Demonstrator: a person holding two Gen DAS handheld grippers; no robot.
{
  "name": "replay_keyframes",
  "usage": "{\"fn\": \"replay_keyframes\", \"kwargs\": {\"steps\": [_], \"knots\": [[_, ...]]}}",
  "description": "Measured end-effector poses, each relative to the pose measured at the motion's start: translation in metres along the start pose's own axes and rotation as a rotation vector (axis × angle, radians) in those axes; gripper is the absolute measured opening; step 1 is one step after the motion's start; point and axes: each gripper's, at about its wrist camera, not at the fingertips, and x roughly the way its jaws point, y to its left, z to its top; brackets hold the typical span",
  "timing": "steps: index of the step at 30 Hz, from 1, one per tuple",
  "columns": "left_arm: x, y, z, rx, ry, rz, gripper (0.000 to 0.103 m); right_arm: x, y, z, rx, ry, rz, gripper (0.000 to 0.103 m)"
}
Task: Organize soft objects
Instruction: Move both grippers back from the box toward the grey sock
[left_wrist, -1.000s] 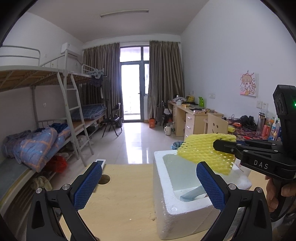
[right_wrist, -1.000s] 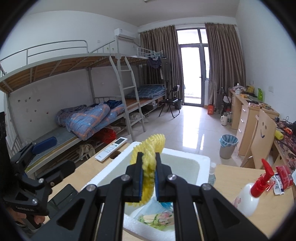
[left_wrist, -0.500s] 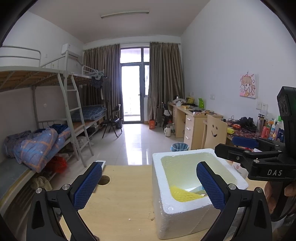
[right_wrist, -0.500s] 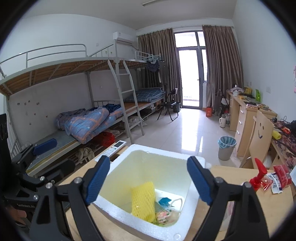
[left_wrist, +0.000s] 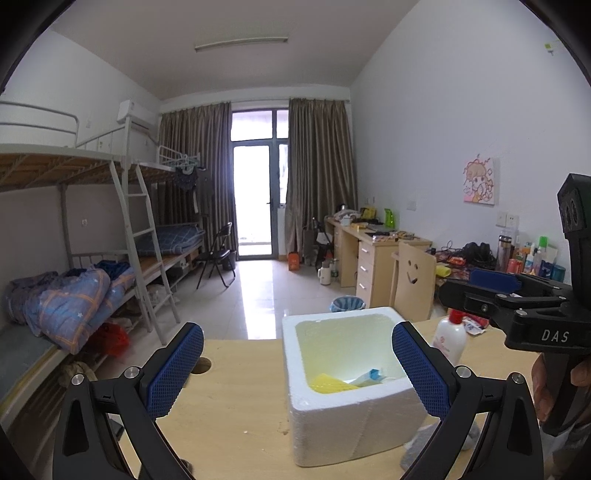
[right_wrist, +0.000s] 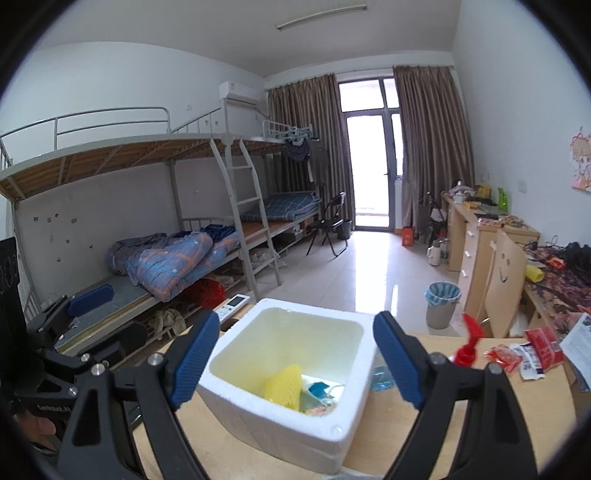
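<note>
Jaws wide apart on both: our right gripper (right_wrist: 297, 354) and our left gripper (left_wrist: 297, 373) each hold nothing. The yellow foam net (right_wrist: 283, 386) lies inside the white foam box (right_wrist: 280, 432) on the wooden table (left_wrist: 229, 413), beside 1 blue-and-white packet (right_wrist: 318, 390). We see a spray bottle (left_wrist: 450, 338) just beyond the box.

Light wood table (left_wrist: 236, 406) carries a white foam box (right_wrist: 280, 417) standing upright. Beside the box: a white spray bottle (left_wrist: 448, 338) with red trigger. Red-and-white packets (right_wrist: 532, 350) lie at the right. A white remote (right_wrist: 232, 305) sits at the far edge, near a round hole (left_wrist: 204, 365).
</note>
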Motion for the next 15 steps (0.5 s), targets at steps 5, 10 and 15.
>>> {"fn": "replay_keyframes", "kwargs": {"steps": [5, 10, 15], "knots": [[-0.02, -0.01, 0.002, 0.005, -0.018, -0.014, 0.102, -0.028, 0.001, -0.003, -0.003, -0.034, -0.033, 0.092], [-0.046, -0.023, -0.002, 0.002, -0.042, -0.034, 0.102, -0.062, 0.003, -0.011, -0.007, -0.071, -0.061, 0.095], [-0.078, -0.038, -0.005, 0.002, -0.074, -0.043, 0.102, -0.097, 0.008, -0.024, -0.017, -0.098, -0.083, 0.1]]}}
